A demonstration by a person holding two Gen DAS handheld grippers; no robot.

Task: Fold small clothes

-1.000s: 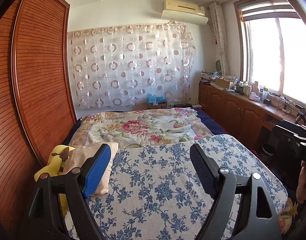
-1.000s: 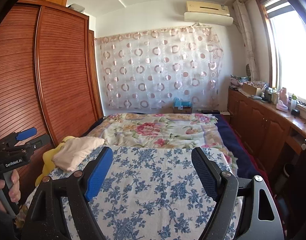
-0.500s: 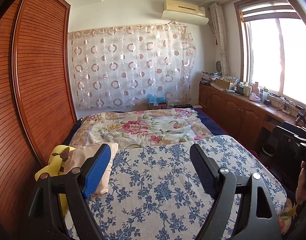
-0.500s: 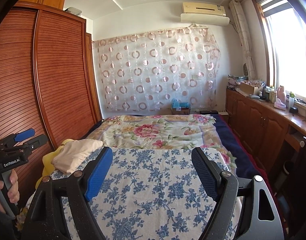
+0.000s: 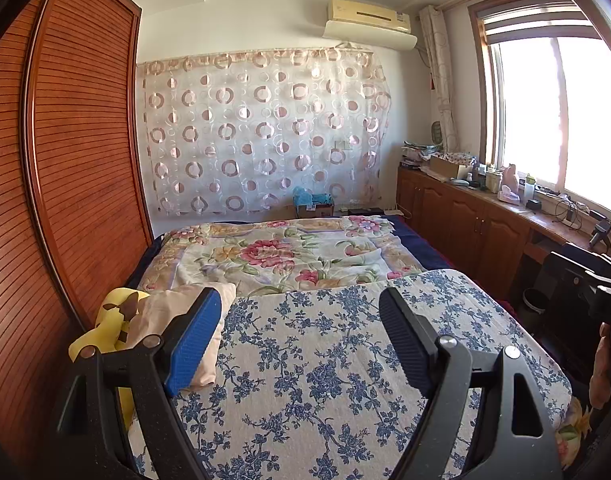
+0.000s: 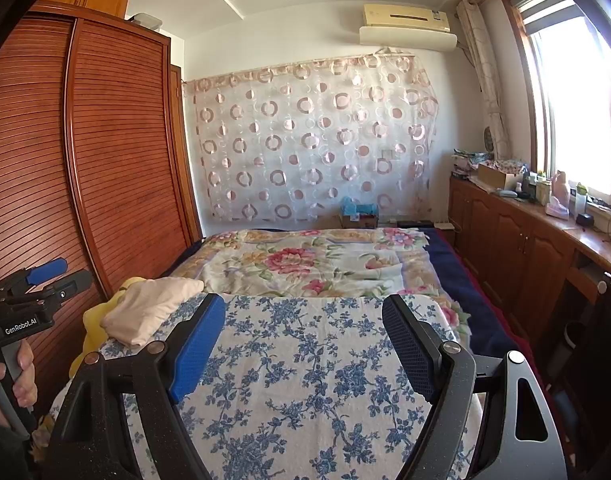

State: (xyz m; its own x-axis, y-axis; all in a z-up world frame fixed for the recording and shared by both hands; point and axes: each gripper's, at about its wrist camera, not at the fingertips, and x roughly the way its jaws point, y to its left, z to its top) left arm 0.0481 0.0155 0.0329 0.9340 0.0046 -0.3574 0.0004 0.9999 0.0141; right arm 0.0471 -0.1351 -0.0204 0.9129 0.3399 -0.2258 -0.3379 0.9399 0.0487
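A cream garment [image 5: 173, 316] lies bunched on a yellow garment [image 5: 105, 320] at the left edge of the blue-flowered cover [image 5: 325, 360] on the bed. Both also show in the right wrist view, cream [image 6: 149, 304] over yellow [image 6: 93, 320]. My left gripper [image 5: 301, 320] is open and empty, held above the cover, to the right of the pile. My right gripper [image 6: 305, 328] is open and empty above the cover. The left gripper also shows at the left edge of the right wrist view [image 6: 37, 284], held in a hand.
A pink-flowered quilt [image 5: 289, 252] covers the far half of the bed. A slatted wooden wardrobe [image 5: 65, 180] stands close along the left. Wooden cabinets [image 5: 465, 224] with clutter run under the window on the right. A circle-patterned curtain [image 5: 261, 136] hangs at the back.
The right wrist view has tilted up a little and shifted slightly; the left view is nearly the same. Both grippers stay open and the clothes have not moved.
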